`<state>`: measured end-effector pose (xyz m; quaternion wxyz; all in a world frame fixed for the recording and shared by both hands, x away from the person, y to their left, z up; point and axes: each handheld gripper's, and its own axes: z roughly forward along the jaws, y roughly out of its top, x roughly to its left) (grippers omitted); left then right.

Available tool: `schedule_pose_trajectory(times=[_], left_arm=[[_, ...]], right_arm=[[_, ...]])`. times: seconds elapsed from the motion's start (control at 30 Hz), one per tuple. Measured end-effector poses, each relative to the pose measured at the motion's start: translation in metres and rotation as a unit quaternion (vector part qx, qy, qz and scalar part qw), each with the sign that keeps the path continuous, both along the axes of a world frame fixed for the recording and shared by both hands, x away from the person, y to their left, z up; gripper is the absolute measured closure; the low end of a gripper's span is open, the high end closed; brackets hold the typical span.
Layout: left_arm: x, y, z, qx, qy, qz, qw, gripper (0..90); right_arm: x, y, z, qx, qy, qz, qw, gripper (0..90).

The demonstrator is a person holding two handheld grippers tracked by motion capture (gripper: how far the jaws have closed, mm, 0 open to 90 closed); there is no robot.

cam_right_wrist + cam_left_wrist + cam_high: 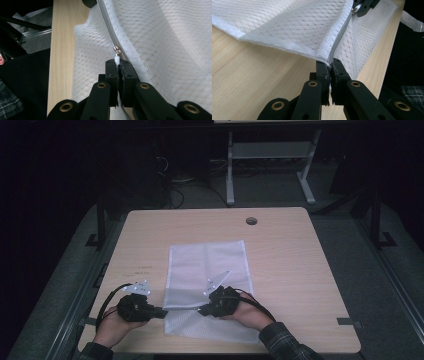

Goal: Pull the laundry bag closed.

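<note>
Mesh bag pinched at both ends of its zipper

Mesh of a white zippered bag point(207, 270) is seen lying flat on a light wooden table point(300, 270), near the person's edge, with the zipper line point(342, 35) running across its near part between the two grippers. The bag is judged to be light, soft and limp, likely to fold and bunch when pulled, so tension along the zipper is needed. The left gripper point(330, 65) is pressed together on the bag's edge where the zipper ends, and the fabric is lifted there off the table. The right gripper point(117, 62) is closed on the small white pull tab point(116, 59) that hangs from the coppery slider point(117, 49). In the high view, the left gripper point(162, 311) is placed at the bag's left side and the right gripper point(201, 310) just beside it toward the middle, jaws pointing at each other. The tab is small and could slip; a straight pull along the teeth is judged best.
</note>
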<state>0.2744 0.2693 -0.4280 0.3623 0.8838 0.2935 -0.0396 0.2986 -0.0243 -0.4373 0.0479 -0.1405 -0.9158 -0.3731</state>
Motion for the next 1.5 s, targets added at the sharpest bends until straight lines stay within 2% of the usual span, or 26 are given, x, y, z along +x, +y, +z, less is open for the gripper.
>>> schedule_pose_trajectory(times=[0.97, 1.1, 1.5], left_arm=[[0.000, 0.000, 0.000, 0.000, 0.005, 0.001, 1.0000, 86.2], [0.000, 0.002, 0.000, 0.001, 0.006, 0.008, 1.0000, 86.2], [0.000, 0.004, 0.000, 0.003, 0.007, 0.009, 0.9999, 86.2]], right_arm=[[-0.004, -0.016, 0.003, -0.005, -0.005, -0.002, 1.0000, 86.2], [-0.004, -0.018, 0.004, -0.008, -0.004, -0.002, 1.0000, 86.3], [-0.004, -0.031, 0.004, -0.008, -0.005, -0.011, 0.9999, 86.2]])
